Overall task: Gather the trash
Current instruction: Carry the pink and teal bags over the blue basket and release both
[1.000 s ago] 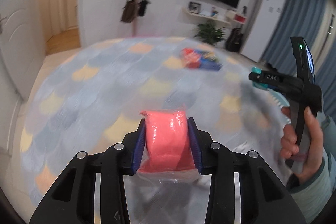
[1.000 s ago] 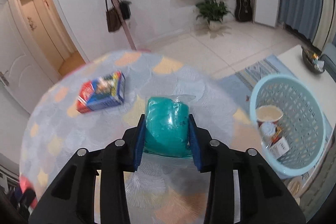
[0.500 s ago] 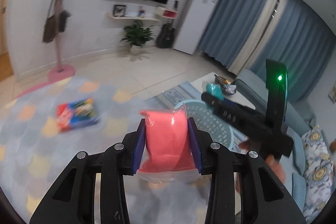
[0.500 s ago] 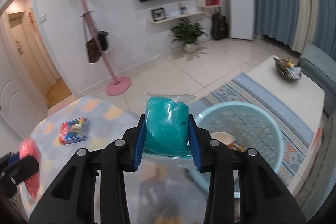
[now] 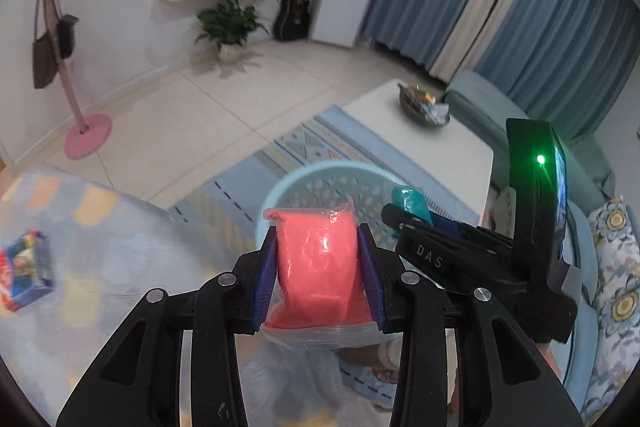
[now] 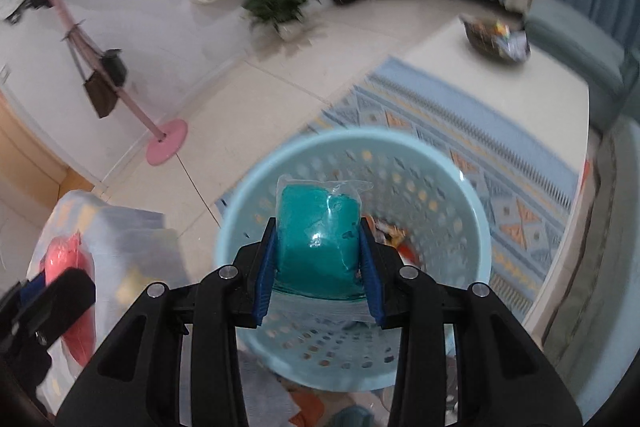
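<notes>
Bagged teal lump [image 6: 318, 239] clamped in right claw [image 6: 318, 259] above laundry basket [image 6: 472, 203]; bagged pink lump [image 5: 318, 259] clamped in left claw [image 5: 318, 279]; snack box [image 5: 26, 271] is left uncollected on the tabletop [image 5: 120, 247].

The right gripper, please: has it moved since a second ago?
Yes. The right gripper, shut on the teal bag, has swung from the patterned cloth to above the blue basket.

Pink bag [image 5: 316, 263] upright at centre; teal bag [image 6: 318, 241] over pale-blue perforated basket [image 6: 460, 195]; colourful packet [image 5: 24, 275] at 9 o'clock.
</notes>
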Demonstrator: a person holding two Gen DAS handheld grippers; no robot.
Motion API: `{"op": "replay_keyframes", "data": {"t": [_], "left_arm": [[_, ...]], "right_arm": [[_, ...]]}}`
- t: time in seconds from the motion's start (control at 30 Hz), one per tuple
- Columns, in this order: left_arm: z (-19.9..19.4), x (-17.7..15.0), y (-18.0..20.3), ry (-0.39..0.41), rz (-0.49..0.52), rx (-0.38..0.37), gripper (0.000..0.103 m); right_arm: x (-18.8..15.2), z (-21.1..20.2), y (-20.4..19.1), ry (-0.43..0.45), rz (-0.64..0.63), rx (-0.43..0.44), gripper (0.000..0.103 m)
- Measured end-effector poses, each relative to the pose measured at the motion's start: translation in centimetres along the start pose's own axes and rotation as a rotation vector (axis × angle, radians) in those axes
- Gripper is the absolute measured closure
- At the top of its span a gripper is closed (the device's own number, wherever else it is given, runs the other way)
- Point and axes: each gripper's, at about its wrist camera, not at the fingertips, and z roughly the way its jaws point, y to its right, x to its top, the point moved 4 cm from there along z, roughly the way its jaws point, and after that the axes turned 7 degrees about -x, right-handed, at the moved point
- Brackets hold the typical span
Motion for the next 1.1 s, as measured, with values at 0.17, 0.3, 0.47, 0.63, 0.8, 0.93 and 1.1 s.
{"op": "replay_keyframes", "data": {"t": [0.17,0.3,0.47,0.63,0.8,0.93,1.1], "left_arm": [[2.5,-1.0,-0.1,-0.071,-0.035,-0.049,0.066],[3.4,-0.9,0.3,-0.077,-0.045,-0.07,0.066],[3.2,-0.6,1.4,-0.031,-0.063,-0.099,0.038],[1.4,-0.8,2.3,0.007,-0.048,-0.105,0.032],[-1.2,-1.1,2.0,0.052,-0.042,-0.095,0.031],[-3.4,-1.4,1.8,0.085,-0.04,-0.081,0.031],[-7.8,-2.5,0.8,0.146,-0.027,-0.048,0.03]], "right_arm": [[-0.7,3.5,3.1,-0.084,0.063,-0.026,0.068],[-1.0,4.5,5.3,-0.122,0.118,-0.022,0.066],[-0.9,3.0,5.8,-0.092,0.103,-0.039,0.05],[-0.9,1.2,5.9,-0.058,0.1,-0.028,0.049],[-1.3,-1.0,4.6,-0.031,0.083,0.007,0.049],[-1.5,-3.8,2.4,0.012,0.043,0.043,0.049],[-1.9,-7.6,-1.0,0.079,-0.022,0.085,0.049]]}}
